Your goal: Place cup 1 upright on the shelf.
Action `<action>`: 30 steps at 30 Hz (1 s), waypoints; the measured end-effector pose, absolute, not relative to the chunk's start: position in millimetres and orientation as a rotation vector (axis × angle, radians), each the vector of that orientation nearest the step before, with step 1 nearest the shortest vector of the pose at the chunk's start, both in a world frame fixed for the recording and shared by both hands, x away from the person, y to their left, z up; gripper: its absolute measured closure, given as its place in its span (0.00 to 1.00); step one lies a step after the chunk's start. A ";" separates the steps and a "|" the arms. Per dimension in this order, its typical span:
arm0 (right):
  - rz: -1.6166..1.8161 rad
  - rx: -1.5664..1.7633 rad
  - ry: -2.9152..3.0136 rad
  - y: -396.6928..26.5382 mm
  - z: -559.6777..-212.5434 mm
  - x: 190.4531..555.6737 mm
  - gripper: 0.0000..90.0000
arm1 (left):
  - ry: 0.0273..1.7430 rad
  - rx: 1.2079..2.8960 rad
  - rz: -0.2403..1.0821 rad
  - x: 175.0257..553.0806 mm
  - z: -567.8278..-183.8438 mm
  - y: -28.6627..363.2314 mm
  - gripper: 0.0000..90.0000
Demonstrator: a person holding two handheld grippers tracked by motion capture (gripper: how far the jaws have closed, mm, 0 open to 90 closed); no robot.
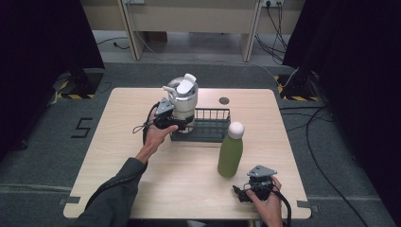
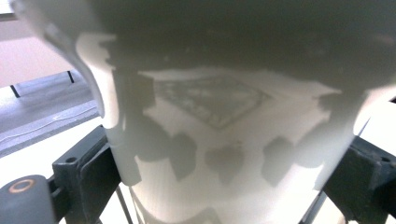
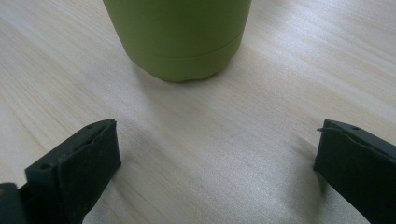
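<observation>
The left tool (image 1: pixel 176 124) grips the white kettle (image 1: pixel 182 97), one jaw on each side, at the left end of the wire basket (image 1: pixel 210 124) on the bench (image 1: pixel 123 156). The right tool (image 1: pixel 247 193) rests wide open, near right, just behind the green bottle (image 1: pixel 230 153).

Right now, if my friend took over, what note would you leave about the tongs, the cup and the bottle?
Left tongs: closed around the white cup, which stands at the left end of the black wire basket.
Right tongs: open, holding nothing, low over the table, pointing at the green bottle.
Bottle stands upright on the table, outside the basket, untouched.
Probably left: handle the bottle next.
</observation>
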State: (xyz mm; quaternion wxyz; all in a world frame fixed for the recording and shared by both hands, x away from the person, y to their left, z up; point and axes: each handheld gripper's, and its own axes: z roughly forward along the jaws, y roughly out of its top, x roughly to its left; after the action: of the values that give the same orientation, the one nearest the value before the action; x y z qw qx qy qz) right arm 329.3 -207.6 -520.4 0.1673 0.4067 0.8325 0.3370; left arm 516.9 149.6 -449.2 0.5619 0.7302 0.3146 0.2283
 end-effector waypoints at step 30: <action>0.959 1.157 2.369 -207.7 -520.4 329.4 0.00 | 0.678 1.744 0.503 509.0 -448.2 168.2 0.12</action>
State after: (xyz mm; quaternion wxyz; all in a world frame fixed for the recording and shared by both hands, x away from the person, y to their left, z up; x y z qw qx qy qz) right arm 329.4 -207.7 -520.4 0.1673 0.4065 0.8326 0.3370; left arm 509.0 168.2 -448.2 0.5662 0.7419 0.2886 0.2139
